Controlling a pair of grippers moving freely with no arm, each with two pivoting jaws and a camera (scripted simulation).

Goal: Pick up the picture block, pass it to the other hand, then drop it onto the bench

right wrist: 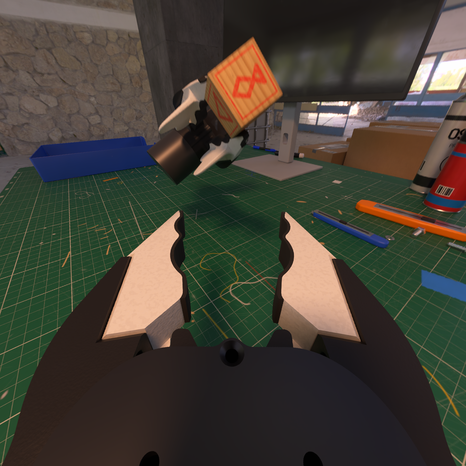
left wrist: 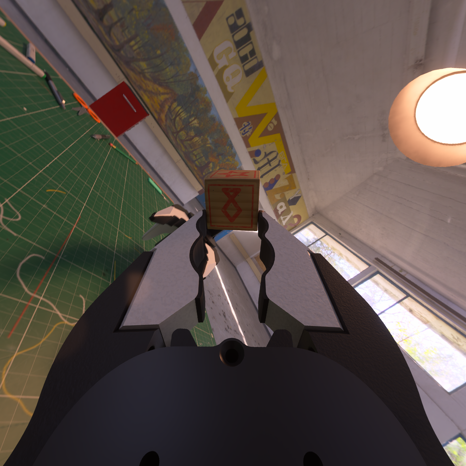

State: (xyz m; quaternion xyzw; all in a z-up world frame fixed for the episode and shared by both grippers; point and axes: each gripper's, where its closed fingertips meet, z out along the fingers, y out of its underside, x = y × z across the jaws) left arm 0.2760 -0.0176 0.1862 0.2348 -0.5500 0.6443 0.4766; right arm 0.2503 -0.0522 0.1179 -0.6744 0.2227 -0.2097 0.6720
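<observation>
Aloft, left gripper pinches picture block at its fingertips, tilted; right gripper gapes wide, empty, above green surface.

Ahead of your right gripper, whose jaws stand apart, the green mat lies bare at frame centre, only thread scraps on it. At upper centre the left gripper holding the picture block hangs above the mat. The monitor crowds the upper right; knives and cans block the right edge.
</observation>
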